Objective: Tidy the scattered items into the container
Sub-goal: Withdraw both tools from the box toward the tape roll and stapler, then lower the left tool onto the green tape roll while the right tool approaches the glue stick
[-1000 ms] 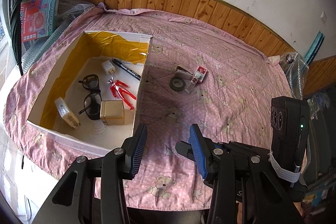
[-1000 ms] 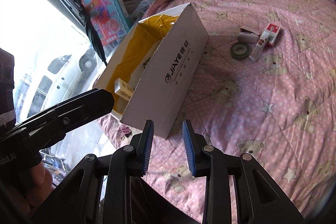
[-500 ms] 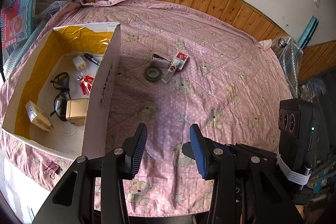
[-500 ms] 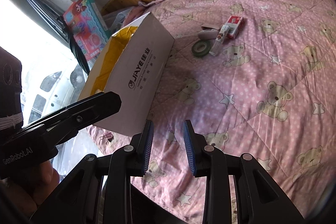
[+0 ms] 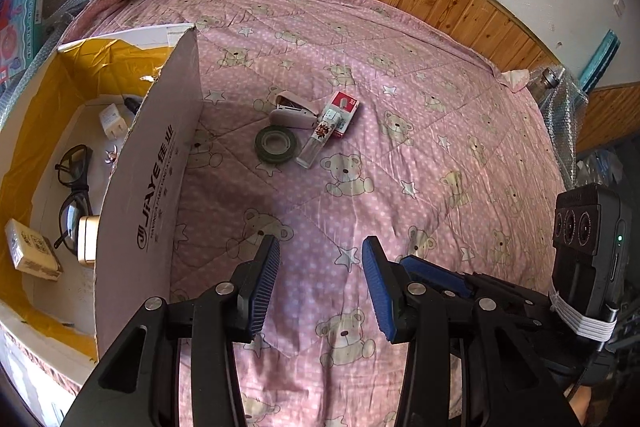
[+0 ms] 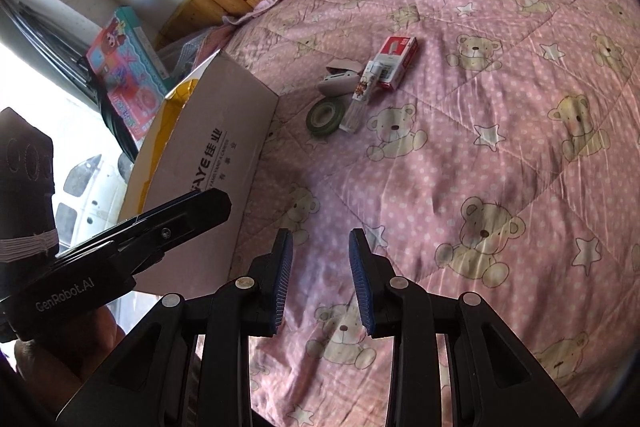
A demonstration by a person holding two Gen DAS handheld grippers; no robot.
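Tape roll point(image 5: 277, 143), stapler point(image 5: 292, 115), tube point(image 5: 320, 139) clustered beside box point(image 5: 156, 187) (open-topped)

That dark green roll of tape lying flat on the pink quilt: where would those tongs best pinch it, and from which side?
A judgement: pinch the dark green roll of tape across its ring wall, one finger in the centre hole and one outside, coming down from above. It lies flat, so its sides are low. Take the edge facing the white cardboard box, since the clear glue tube and pale stapler crowd the other side.

Left gripper point(image 5: 320, 283) and right gripper point(image 6: 320, 279) were held side by side — fingers parted, nothing between them — both raised, angled downward.
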